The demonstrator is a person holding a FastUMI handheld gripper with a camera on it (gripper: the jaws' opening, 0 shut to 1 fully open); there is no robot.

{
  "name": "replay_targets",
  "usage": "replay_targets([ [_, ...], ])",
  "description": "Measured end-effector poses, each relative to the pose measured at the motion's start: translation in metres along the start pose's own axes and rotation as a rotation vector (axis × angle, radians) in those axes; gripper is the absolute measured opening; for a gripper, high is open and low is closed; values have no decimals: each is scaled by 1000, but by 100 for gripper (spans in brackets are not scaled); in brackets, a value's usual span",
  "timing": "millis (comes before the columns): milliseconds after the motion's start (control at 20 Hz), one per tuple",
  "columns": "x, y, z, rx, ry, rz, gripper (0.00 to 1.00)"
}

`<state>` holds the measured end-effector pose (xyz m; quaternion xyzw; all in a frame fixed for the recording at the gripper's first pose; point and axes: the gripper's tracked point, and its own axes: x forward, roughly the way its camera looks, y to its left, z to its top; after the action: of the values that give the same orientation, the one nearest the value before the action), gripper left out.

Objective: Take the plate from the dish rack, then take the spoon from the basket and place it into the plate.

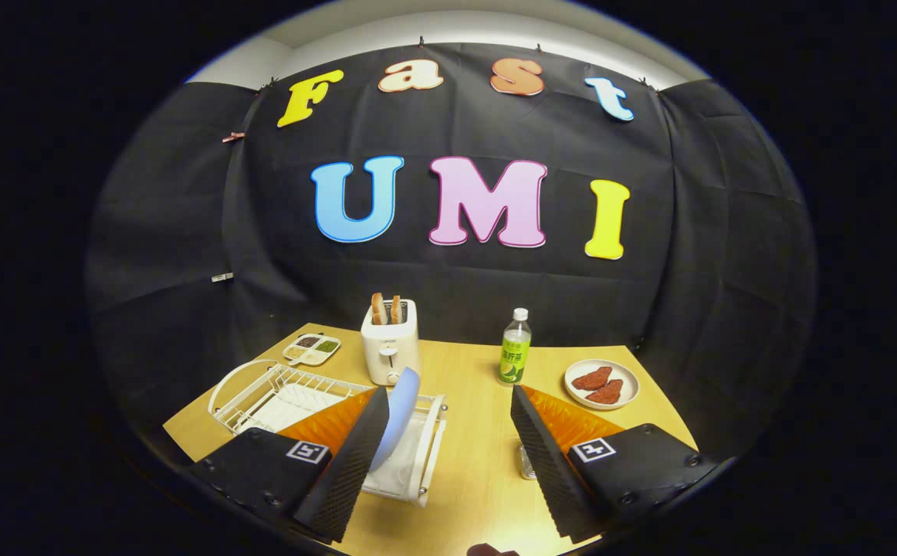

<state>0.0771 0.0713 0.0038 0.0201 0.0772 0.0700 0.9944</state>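
While the gripper [448,401] hangs above the light wooden table [472,463], its two fingers are spread wide and pinch nothing. Just beside the left finger, a pale blue round plate [396,417] stands on its edge in the white wire dish rack [294,398]. Farther back are a white toaster with bread [390,349], a green bottle [515,349], and a plate of red meat [601,384].
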Motion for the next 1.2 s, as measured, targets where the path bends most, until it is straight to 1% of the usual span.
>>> replay_targets([
  [150,32,20,-3,-7,58,26,98],
  [350,77,40,-26,-25,172,44,98],
  [550,114,29,-71,-39,348,-14,98],
  [650,125,32,-92,7,445,-18,98],
  [750,136,37,-99,46,471,-19,97],
  [800,142,35,-100,46,469,-26,94],
  [950,145,38,-113,53,512,-45,55],
  [1000,146,44,-122,68,543,-36,43],
  [1050,143,48,-123,84,561,-28,43],
  [1100,147,48,-123,95,557,-39,44],
  [1200,147,50,-121,105,554,-57,41],
])
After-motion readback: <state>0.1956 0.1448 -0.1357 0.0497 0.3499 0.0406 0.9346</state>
